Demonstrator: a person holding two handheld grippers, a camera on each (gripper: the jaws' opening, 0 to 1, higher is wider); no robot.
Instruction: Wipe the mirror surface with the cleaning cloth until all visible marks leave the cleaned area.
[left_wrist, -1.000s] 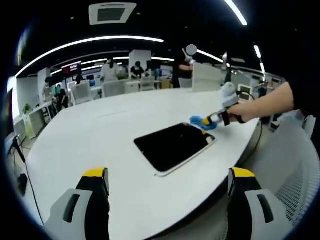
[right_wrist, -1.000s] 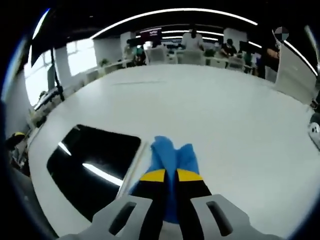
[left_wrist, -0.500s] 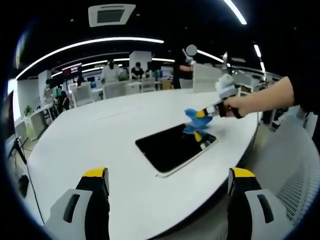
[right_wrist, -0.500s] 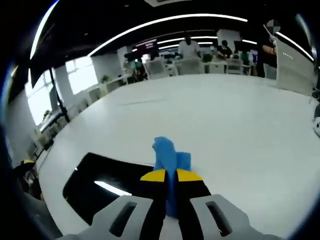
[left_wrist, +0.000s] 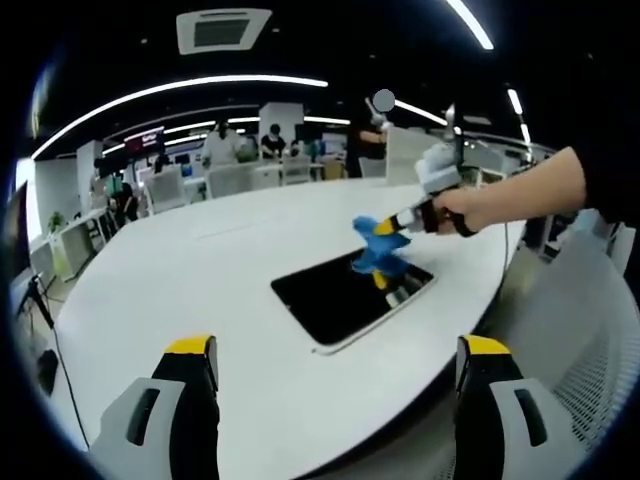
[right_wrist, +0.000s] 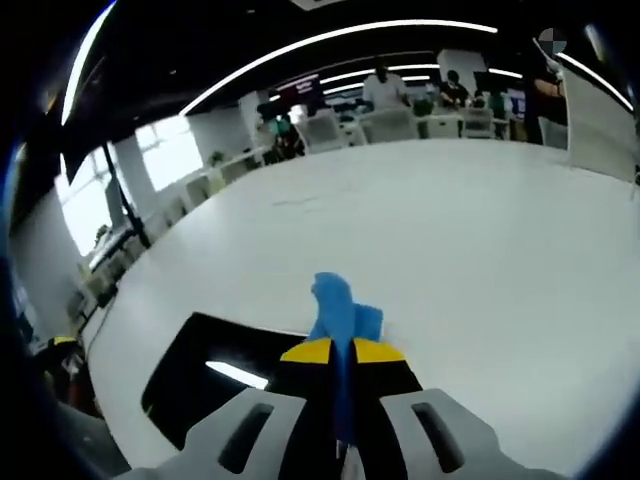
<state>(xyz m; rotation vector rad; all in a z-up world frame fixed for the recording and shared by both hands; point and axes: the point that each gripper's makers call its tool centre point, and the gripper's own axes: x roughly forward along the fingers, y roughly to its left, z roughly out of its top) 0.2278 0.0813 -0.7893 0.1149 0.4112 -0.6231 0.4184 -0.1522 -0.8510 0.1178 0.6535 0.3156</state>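
A dark rectangular mirror (left_wrist: 345, 293) with a pale frame lies flat on the white table (left_wrist: 200, 290). In the left gripper view my left gripper (left_wrist: 335, 362) stands open near the table's front edge, well short of the mirror. The right gripper (left_wrist: 400, 222), held by a person's hand, comes in from the right and hangs over the mirror's far right corner, shut on a blue cleaning cloth (left_wrist: 378, 245). In the right gripper view my right gripper (right_wrist: 342, 351) is shut on the blue cloth (right_wrist: 336, 303), and the mirror (right_wrist: 215, 375) lies below and to the left.
The large white table (right_wrist: 450, 230) stretches far beyond the mirror. Desks, chairs and several people stand in the office at the back (left_wrist: 250, 155). A white mesh chair (left_wrist: 590, 340) is at the right, past the table's edge.
The right gripper has lifted the blue cloth off the table beside the mirror's corner and carried it left, over the mirror's far right end. The left gripper has stayed still.
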